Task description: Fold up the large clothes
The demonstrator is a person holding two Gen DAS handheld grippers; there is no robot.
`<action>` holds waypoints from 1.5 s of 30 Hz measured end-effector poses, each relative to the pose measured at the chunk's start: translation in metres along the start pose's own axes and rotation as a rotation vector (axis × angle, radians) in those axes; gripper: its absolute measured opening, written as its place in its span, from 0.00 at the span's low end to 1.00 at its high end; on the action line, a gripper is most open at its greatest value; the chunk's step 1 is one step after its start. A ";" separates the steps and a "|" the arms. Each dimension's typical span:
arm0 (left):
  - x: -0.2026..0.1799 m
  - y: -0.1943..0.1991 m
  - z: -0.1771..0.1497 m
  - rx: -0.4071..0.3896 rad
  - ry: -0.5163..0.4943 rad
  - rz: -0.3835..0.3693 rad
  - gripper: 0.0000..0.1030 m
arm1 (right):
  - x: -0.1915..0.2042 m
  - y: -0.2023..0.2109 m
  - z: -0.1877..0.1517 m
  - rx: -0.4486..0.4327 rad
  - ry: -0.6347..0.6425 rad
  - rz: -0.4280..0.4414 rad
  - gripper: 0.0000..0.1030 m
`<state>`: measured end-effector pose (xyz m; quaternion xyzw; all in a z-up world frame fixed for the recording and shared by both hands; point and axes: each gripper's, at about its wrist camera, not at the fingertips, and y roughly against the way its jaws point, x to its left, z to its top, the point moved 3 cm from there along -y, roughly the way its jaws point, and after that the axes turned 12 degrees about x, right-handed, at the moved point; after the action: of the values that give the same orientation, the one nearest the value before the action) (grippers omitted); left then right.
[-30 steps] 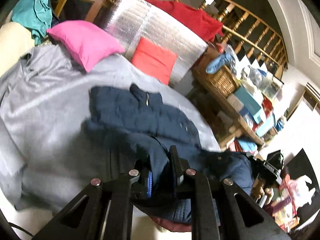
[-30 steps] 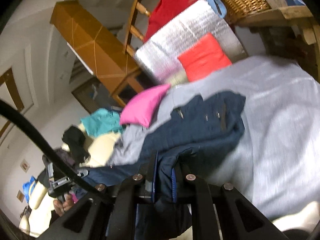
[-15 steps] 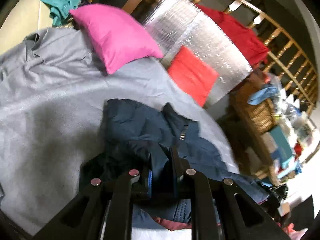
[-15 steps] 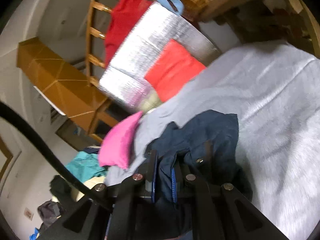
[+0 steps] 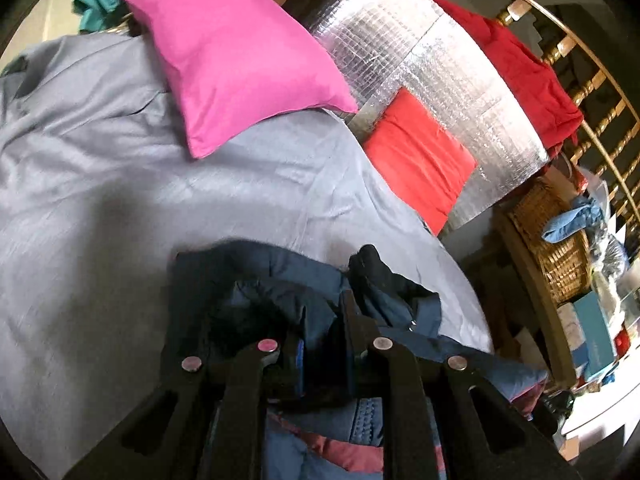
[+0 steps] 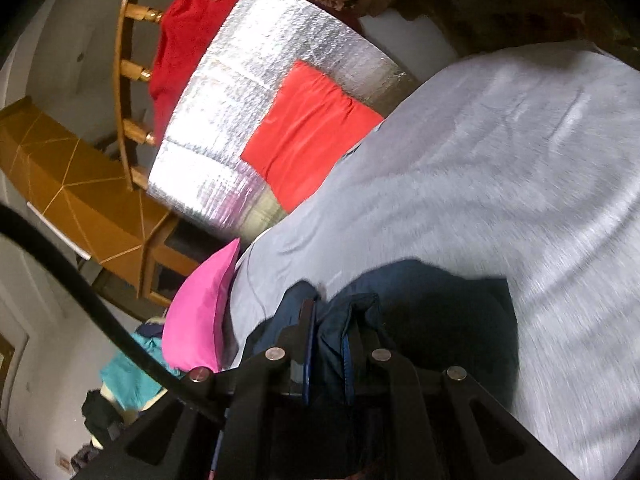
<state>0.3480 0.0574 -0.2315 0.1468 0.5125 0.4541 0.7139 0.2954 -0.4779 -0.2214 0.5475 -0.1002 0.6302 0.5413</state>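
A navy padded jacket (image 5: 280, 280) lies bunched on a bed with a grey sheet (image 5: 100, 200). My left gripper (image 5: 322, 320) is shut on a fold of the jacket and holds it over the rest of the garment. My right gripper (image 6: 330, 324) is shut on another fold of the same jacket (image 6: 440, 312), low over the grey sheet (image 6: 520, 180). A maroon lining strip (image 5: 352, 454) shows beneath the left gripper. Most of the jacket is hidden under both grippers.
A pink pillow (image 5: 232, 56) and a red pillow (image 5: 420, 160) lean at the head of the bed against a silver foil panel (image 5: 440, 60). A wicker basket (image 5: 556, 240) and cluttered shelves stand to the right. A wooden railing (image 5: 580, 92) carries a red cloth.
Both grippers have moved forward toward the pillows, carrying the held jacket folds over the rest of the garment. Less of the jacket now shows ahead of them.
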 end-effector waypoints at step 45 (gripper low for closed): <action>0.056 -0.017 -0.020 0.194 0.150 0.453 0.92 | -0.003 -0.059 0.003 0.136 0.080 -0.496 0.60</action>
<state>0.3430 0.0875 -0.2850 0.2916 0.5591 0.5609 0.5364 0.3437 -0.4586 -0.2501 0.5651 0.1010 0.5045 0.6449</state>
